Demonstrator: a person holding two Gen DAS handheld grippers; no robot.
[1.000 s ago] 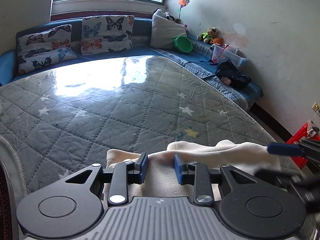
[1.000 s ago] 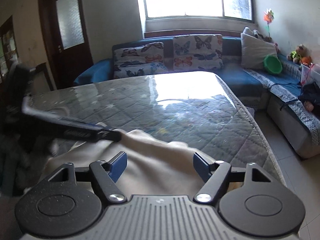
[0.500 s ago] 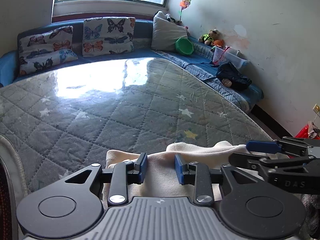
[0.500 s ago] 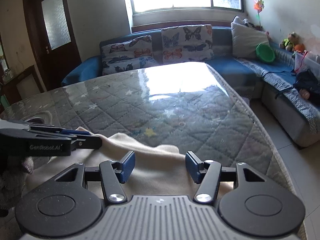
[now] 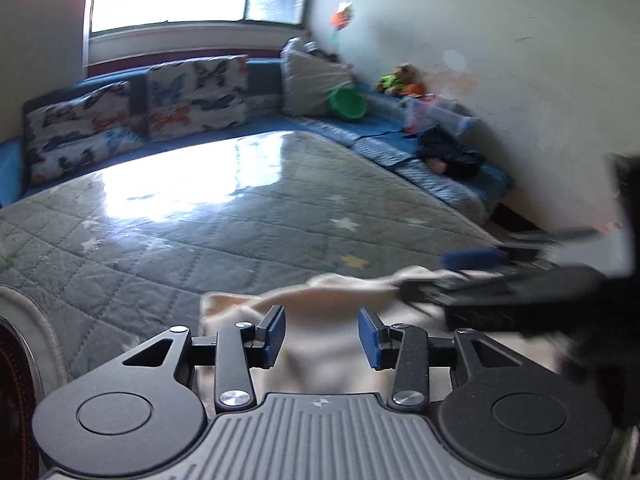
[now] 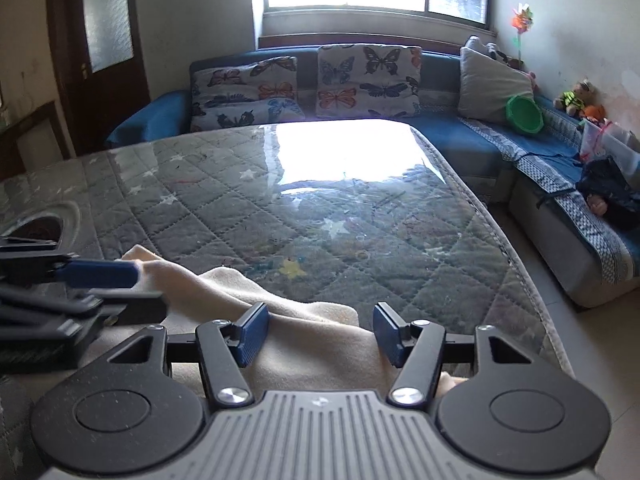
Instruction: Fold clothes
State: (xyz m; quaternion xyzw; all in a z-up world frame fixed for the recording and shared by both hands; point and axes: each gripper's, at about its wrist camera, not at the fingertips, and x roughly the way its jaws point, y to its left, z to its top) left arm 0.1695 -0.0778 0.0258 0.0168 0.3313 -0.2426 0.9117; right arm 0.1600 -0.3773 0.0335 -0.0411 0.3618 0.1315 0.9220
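Observation:
A cream cloth (image 5: 328, 300) lies bunched at the near edge of the quilted grey table top (image 5: 200, 240). My left gripper (image 5: 321, 336) hovers over it. Its jaws are opening, and the blue pads stand apart with cloth below them, not pinched. In the right wrist view the same cloth (image 6: 224, 292) runs under my right gripper (image 6: 321, 334). Those jaws are opening too, wide and clear of the fabric. The right gripper (image 5: 448, 276) reaches in from the right over the cloth's far fold. The left gripper (image 6: 116, 290) comes in from the left at the cloth's corner.
A blue corner sofa (image 6: 460, 136) with butterfly cushions (image 6: 368, 80) wraps the far and right sides of the table (image 6: 320, 208). On it sit a green bowl (image 6: 524, 114), soft toys and a dark bag (image 6: 608, 196). Tiled floor lies past the table's right edge. A dark door (image 6: 104, 52) stands far left.
The left jaws have spread wider over the cloth. The right jaws narrowed from a second ago. The right gripper has slid leftward in the left wrist view, over the cloth's far fold.

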